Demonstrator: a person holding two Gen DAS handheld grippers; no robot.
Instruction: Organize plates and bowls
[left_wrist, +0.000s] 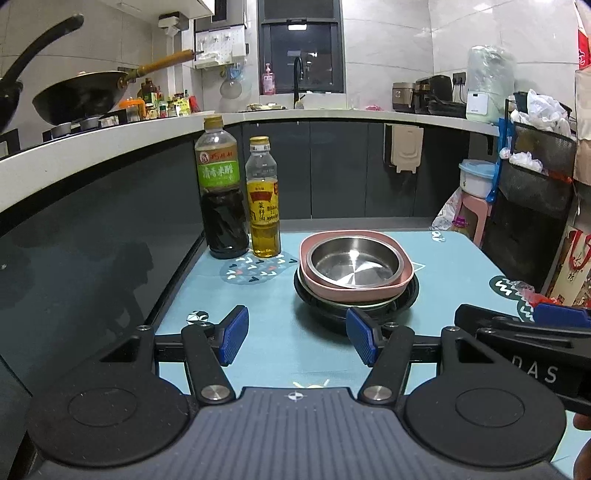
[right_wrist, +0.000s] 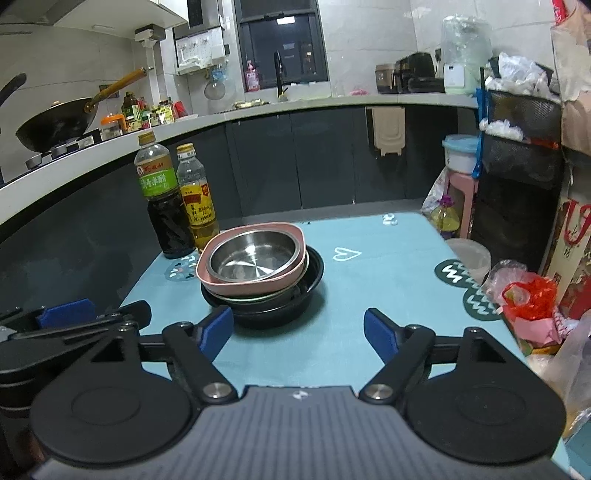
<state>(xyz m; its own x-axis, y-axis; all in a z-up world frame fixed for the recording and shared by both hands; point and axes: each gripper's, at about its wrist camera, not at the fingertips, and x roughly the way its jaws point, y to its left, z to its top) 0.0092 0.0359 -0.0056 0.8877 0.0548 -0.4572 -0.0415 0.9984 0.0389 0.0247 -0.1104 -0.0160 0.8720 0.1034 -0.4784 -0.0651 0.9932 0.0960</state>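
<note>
1. The stack of dishes (left_wrist: 356, 275) stands on the light blue table (left_wrist: 280, 306), toward its far edge and nearer the left side than the right.
2. On top lies a round stainless-steel bowl (left_wrist: 354, 263), nested in a pink, rounded-square plastic dish (left_wrist: 314, 282).
3. Under the pink dish a thin pale rim shows, and the lowest piece is a round black bowl (left_wrist: 410, 295) resting on the table.
4. In the right wrist view the same stack (right_wrist: 258, 273) sits left of the table's middle, and the steel bowl (right_wrist: 255, 256) lies tilted inside the pink dish (right_wrist: 243, 284).
5. A tall dark vinegar bottle with a green label (left_wrist: 221, 192) and a shorter clear bottle of yellow oil with a red and yellow label (left_wrist: 263, 199) stand upright and touching near the far left corner, just beside the stack but apart from it.
6. The left gripper (left_wrist: 295, 339) hovers over the near part of the table with its blue-padded jaws spread wide and nothing between them; its right finger (left_wrist: 360, 338) overlaps the black bowl's near rim in the picture, though contact cannot be told.
7. The right gripper (right_wrist: 299, 332) is also spread wide and empty, over bare table to the right of the stack.
8. A red and clear plastic bag (right_wrist: 528, 295) lies at the table's right edge.
</note>
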